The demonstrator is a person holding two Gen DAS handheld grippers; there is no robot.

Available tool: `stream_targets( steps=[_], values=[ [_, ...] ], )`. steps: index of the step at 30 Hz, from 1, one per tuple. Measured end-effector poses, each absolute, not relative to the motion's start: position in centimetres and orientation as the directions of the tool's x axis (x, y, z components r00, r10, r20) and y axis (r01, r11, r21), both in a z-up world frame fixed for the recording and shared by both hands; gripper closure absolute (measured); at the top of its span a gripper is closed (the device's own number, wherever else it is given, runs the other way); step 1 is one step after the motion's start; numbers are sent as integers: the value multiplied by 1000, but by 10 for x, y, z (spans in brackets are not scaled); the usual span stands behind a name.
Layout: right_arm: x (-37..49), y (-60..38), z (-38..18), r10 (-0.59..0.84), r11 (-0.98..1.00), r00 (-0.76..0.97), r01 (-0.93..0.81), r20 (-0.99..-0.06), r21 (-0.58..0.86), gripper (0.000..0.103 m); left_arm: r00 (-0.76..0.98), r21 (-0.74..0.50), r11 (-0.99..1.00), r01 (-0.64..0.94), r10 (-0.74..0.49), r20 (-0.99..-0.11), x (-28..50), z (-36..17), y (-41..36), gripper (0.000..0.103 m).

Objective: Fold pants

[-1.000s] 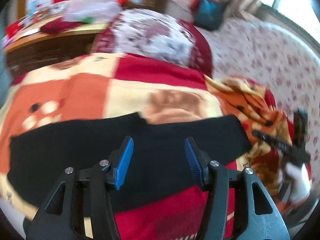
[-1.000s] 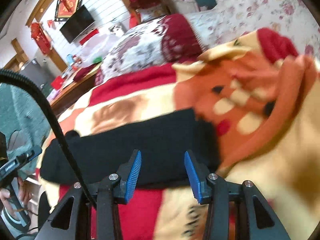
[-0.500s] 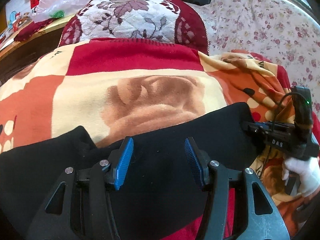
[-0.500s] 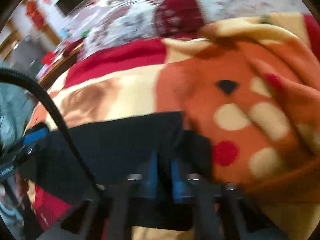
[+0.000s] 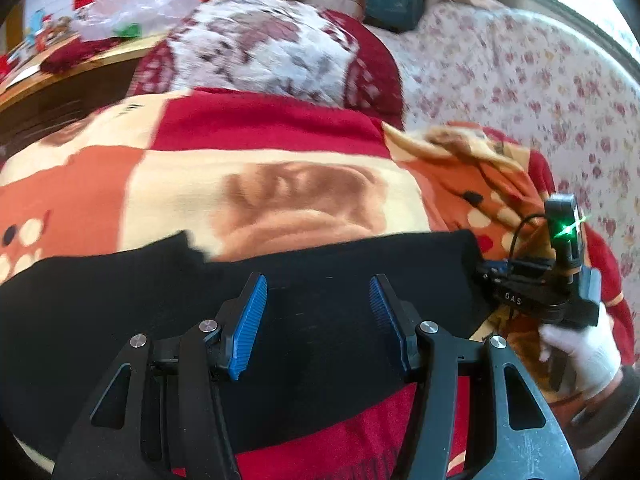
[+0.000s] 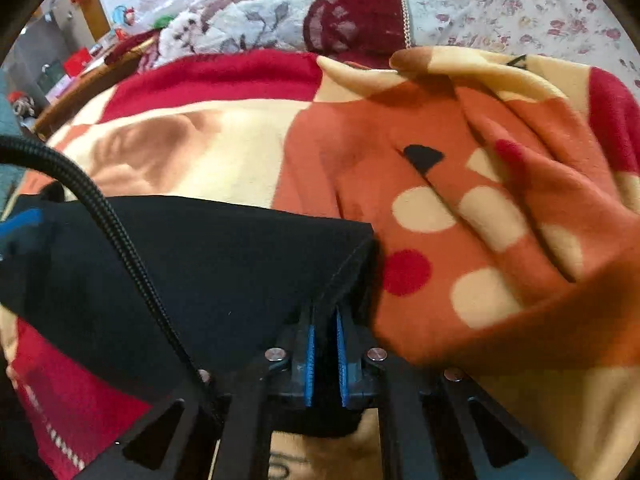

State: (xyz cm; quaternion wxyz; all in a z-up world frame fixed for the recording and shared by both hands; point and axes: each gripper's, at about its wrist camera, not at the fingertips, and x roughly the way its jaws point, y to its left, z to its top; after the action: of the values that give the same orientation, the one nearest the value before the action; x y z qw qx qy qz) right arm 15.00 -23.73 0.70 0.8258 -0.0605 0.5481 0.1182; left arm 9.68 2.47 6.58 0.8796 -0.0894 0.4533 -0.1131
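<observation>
The right claw (image 6: 325, 344) is clenched on the black pants (image 6: 224, 264), its blue pads (image 6: 309, 364) pinching the stitched hem at the near right corner of the garment so that the cloth rises into a small peak between them. From that corner the pants stretch away to the left across a plush blanket (image 6: 460, 208) patterned in orange, cream and red, with pale dots and one red dot just right of the hem. A black braided cable (image 6: 120, 240) arcs over the left part of the right wrist view.

The left claw (image 5: 318, 322) is released, its blue pads standing wide apart above the middle of the pants (image 5: 120, 312) with nothing between them; whether the fingertips touch the cloth cannot be told. In this view the pants lie as a long dark band from left to right on the blanket (image 5: 200, 200), and at their right end the right claw's black body (image 5: 532, 292) shows, held by a white-gloved hand (image 5: 580, 352). Farther off lies a maroon and white floral quilt (image 5: 272, 52), with a flowered bedsheet (image 5: 540, 92) to the right.
</observation>
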Motion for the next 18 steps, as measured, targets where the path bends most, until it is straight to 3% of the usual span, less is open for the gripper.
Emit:
stream_targets(
  steps=[4,7,15,18],
  values=[
    [146,-246,19,122,977,386,-208,-914,43,83,608,-266,964,29,-228,-760,78,75,63,50],
    [134,-255,38,116,986,436,-157,-892,52,81,620,-273,961,-37,-192,-760,65,76,88,50],
    [101,-238,70,455,889,500,-207,-737,409,78,614,-286,944,-162,-131,-778,44,66,125,50],
    [95,-211,70,524,852,453,-267,-721,451,78,625,-264,950,-168,-105,-774,36,67,127,50]
  ],
)
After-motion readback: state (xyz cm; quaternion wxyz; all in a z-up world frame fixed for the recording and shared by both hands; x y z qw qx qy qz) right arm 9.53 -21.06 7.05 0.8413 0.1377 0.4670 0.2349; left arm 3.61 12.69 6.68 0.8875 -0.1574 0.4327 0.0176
